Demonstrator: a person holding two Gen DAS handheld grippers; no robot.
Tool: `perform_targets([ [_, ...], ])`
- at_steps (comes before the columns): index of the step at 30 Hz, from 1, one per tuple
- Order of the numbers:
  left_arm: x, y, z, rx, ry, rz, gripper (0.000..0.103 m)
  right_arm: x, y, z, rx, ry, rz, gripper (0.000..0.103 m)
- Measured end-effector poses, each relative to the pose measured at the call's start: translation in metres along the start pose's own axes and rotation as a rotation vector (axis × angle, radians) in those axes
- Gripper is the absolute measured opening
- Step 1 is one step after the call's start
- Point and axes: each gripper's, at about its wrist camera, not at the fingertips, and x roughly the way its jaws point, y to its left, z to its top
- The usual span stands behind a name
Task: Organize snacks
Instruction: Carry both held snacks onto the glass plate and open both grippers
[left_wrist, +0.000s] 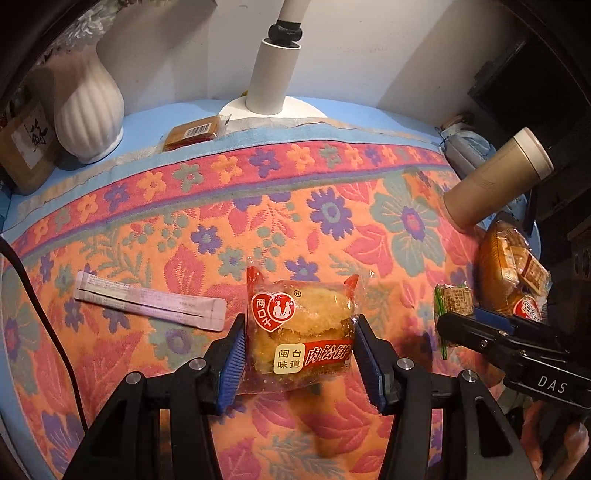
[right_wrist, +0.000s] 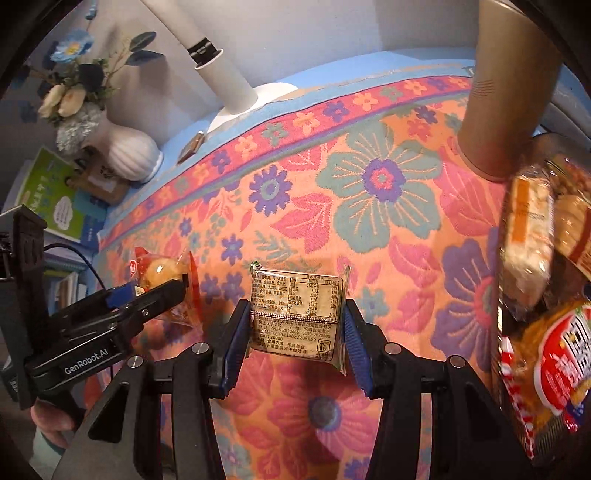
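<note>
My left gripper (left_wrist: 300, 347) is shut on a clear-wrapped meat floss cake (left_wrist: 301, 332) with a red heart logo, and its blue pads press both sides of the packet. It hangs above the floral cloth (left_wrist: 332, 221). My right gripper (right_wrist: 295, 332) is shut on a flat green-edged snack packet (right_wrist: 297, 314), printed back facing the camera. In the left wrist view the right gripper (left_wrist: 454, 325) holds that packet (left_wrist: 456, 301) at the right edge. In the right wrist view the left gripper (right_wrist: 162, 295) carries the cake (right_wrist: 162, 273) at the left. A clear bag of snacks (right_wrist: 546, 295) lies far right.
A tan flask (left_wrist: 495, 184) stands beside the snack bag (left_wrist: 513, 273). On the cloth lies a pink sachet stick (left_wrist: 147, 304). A brown packet (left_wrist: 195, 133), white vase (left_wrist: 88, 110) and lamp post (left_wrist: 273, 74) line the back. A black cable (left_wrist: 44, 314) runs along the left.
</note>
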Motion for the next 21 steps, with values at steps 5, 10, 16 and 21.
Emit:
perform_targets([
  [5,-0.016,-0.031,-0.002,0.041,-0.034,-0.015,0.053,-0.026,-0.001,-0.009,-0.015,-0.036,0.024,0.047],
  [10,-0.030,-0.072,0.001,0.090,-0.073,-0.050,0.053,-0.060,-0.010,-0.015,-0.027,-0.100,0.017,0.047],
  [16,-0.040,-0.124,0.005,0.165,-0.104,-0.096,0.053,-0.105,-0.045,-0.018,0.031,-0.184,0.004,0.048],
  [21,-0.044,-0.165,0.012,0.221,-0.120,-0.129,0.053,-0.144,-0.086,-0.022,0.101,-0.257,-0.033,0.048],
])
